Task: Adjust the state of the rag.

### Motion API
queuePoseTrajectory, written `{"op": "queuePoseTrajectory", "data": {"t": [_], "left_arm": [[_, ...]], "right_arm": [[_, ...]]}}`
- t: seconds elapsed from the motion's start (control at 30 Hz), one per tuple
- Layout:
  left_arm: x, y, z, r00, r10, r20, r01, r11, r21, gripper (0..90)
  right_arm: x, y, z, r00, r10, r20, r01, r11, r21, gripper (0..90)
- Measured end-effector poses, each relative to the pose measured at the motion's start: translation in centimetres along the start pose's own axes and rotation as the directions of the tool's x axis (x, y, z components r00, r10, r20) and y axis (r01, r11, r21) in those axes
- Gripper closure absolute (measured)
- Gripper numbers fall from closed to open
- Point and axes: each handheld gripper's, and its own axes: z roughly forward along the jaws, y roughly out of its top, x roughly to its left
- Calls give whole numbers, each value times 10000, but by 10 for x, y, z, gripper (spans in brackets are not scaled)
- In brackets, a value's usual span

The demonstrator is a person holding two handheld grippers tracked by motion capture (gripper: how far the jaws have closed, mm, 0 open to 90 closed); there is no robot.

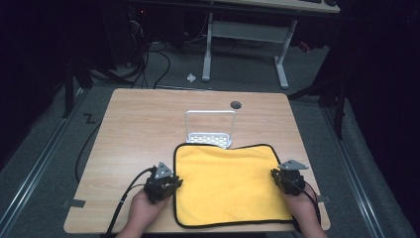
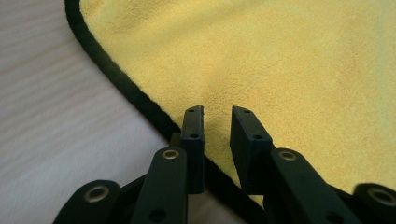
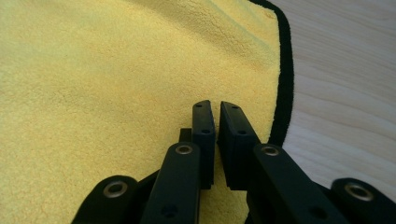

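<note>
A light wooden table [image 1: 143, 124] carries everything here. Spread flat on its near half lies a yellow cloth [image 1: 228, 186] with a black-bound edge, stretching between the left hand-held gripper [image 1: 174, 183] and the right hand-held gripper [image 1: 275, 174]. Just beyond the cloth, farther from both of them, stands a white wire rack [image 1: 210, 130], its near side touching or slightly overlapped by the cloth's far edge. Past the rack, ahead of the right hand-held gripper, a dark round hole [image 1: 236, 104] marks the tabletop. Bare wood lies outward of each hand-held gripper, beside the cloth's side edges.
</note>
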Motion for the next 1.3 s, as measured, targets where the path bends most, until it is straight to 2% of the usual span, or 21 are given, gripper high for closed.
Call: {"op": "queuePoseTrajectory", "data": {"t": [0.13,0.17,0.27,0.3,0.33,0.37,0.43,0.5,0.57,0.67,0.7,0.77,0.8,0.9,0.93,0.97,1.03,1.1,1.23,1.27,1.3], "left_arm": [[4,-15,-16,9998,-117,-158,117,9999,-42,757],[6,-16,-17,9997,-197,-159,196,9998,-86,759],[16,-15,-19,9983,-570,-118,569,9983,-99,748],[19,-14,-19,9978,-654,-89,653,9977,-159,721],[24,-12,-19,9971,-752,-98,749,9967,-300,656],[28,-10,-19,9965,-798,-238,785,9956,-501,656],[40,-5,-17,9940,-1013,-424,975,9916,-849,617],[52,1,-14,9893,-1407,-392,1358,9849,-1074,578],[60,9,-8,9883,-1408,-588,1330,9838,-1205,530],[70,21,3,9848,-1504,-869,1398,9833,-1165,493],[73,25,7,9839,-1562,-871,1459,9826,-1147,476],[76,34,16,9829,-1517,-1041,1399,9838,-1122,473],[77,38,20,9828,-1447,-1149,1328,9856,-1050,465],[79,46,34,9828,-1418,-1180,1346,9887,-665,456],[77,48,38,9836,-1273,-1275,1214,9912,-525,454],[75,48,42,9833,-1118,-1434,1078,9935,-355,454],[71,48,44,9799,-937,-1759,882,9954,-386,462],[66,48,45,9771,-716,-2001,664,9973,-327,523],[62,44,44,9793,-700,-1897,601,9965,-576,666],[62,44,44,9810,-695,-1813,593,9964,-613,721],[63,43,44,9830,-717,-1692,616,9960,-642,721]], "right_arm": [[11,0,-3,9993,-190,-322,191,9998,22,831],[15,1,-3,9986,-252,-463,253,9997,12,786],[17,4,-4,9981,-153,-594,146,9998,-116,748],[18,6,-6,9979,-88,-640,70,9996,-283,732],[21,11,-11,9970,1,-769,-55,9975,-700,694],[21,11,-11,9970,1,-769,-55,9975,-700,694],[28,15,-13,9958,-169,-903,74,9945,-1047,660],[37,18,-14,9941,-416,-1002,288,9917,-1253,649],[51,22,-14,9901,-879,-1099,722,9876,-1392,644],[59,24,-14,9871,-1063,-1196,884,9853,-1465,633],[64,25,-14,9837,-1274,-1267,1083,9831,-1478,617],[67,25,-13,9820,-1375,-1296,1180,9820,-1472,609],[72,25,-12,9789,-1592,-1281,1405,9796,-1438,585],[75,24,-11,9758,-1803,-1236,1624,9764,-1423,553],[76,24,-11,9742,-1885,-1243,1707,9752,-1409,546],[77,23,-11,9707,-2044,-1266,1862,9722,-1420,543],[78,23,-11,9690,-2138,-1234,1961,9704,-1412,540],[81,22,-12,9664,-2230,-1275,2042,9681,-1455,535],[88,25,-16,9617,-2313,-1469,2068,9644,-1646,515],[94,28,-18,9577,-2369,-1632,2072,9616,-1797,497],[94,28,-18,9577,-2369,-1632,2072,9616,-1797,497]]}}
